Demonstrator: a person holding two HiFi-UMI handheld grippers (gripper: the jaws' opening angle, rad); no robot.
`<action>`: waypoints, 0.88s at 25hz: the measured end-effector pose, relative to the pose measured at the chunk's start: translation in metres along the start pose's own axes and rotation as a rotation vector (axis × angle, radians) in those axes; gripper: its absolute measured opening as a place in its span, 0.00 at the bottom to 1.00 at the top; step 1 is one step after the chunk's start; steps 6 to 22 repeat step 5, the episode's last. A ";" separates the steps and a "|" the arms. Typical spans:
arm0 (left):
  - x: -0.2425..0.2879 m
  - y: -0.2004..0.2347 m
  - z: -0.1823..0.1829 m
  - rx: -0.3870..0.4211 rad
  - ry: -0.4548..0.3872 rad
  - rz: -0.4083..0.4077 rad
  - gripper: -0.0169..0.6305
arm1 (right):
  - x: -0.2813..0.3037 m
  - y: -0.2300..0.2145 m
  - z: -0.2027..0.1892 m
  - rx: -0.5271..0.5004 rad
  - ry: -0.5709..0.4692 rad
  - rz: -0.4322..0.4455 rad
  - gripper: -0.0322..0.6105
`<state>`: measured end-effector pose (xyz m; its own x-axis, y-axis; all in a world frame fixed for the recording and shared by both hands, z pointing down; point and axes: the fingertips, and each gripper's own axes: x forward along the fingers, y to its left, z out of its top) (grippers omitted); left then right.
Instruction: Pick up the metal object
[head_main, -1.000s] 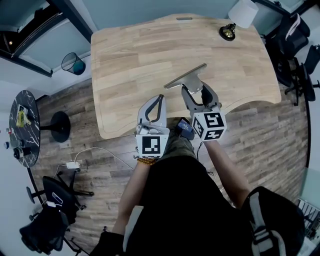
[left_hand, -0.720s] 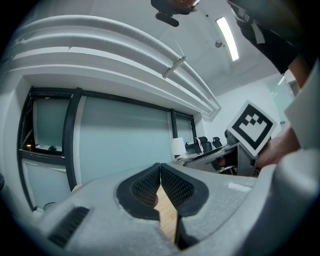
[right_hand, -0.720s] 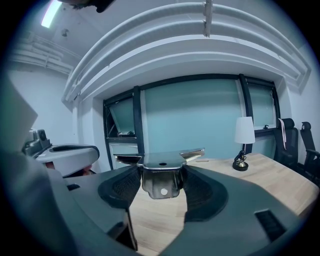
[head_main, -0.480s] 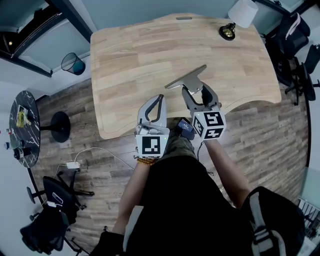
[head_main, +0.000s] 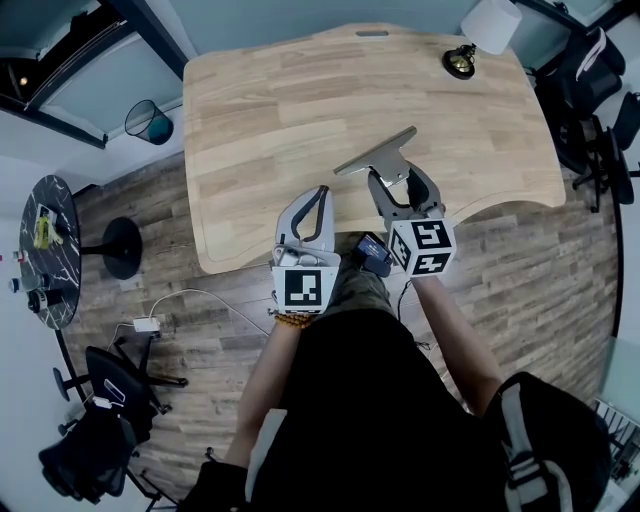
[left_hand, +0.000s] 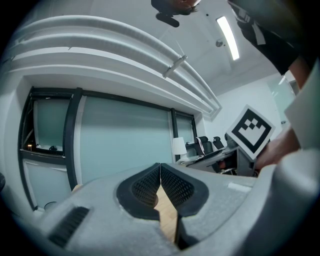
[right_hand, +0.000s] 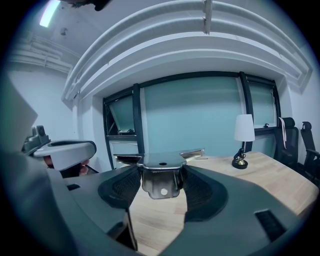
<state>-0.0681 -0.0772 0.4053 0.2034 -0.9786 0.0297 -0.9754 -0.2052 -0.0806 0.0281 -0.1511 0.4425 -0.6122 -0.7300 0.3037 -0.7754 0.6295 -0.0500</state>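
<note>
The grey metal bracket with a flat plate (head_main: 378, 155) is sitting clamped by its folded stem in the right claw (head_main: 395, 186), over the near part of the pale wooden tabletop (head_main: 290, 90). The right forearm is reaching forward from the body. The left claw (left_hand: 160, 172) is pointing the same way beside it at the tabletop's near edge, pinched together on nothing.

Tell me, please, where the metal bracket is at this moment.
In the head view, the metal bracket is right of centre over the wooden desk, near its front edge, its stem clamped between the jaws of the right hand-held gripper.
</note>
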 end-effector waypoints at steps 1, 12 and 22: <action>0.001 -0.001 0.000 -0.001 0.001 0.000 0.05 | 0.000 -0.001 -0.001 -0.001 0.002 0.001 0.46; 0.003 -0.004 -0.001 -0.001 0.018 -0.005 0.05 | 0.002 -0.005 -0.006 -0.001 0.013 0.001 0.46; 0.003 -0.004 -0.001 -0.001 0.018 -0.005 0.05 | 0.002 -0.005 -0.006 -0.001 0.013 0.001 0.46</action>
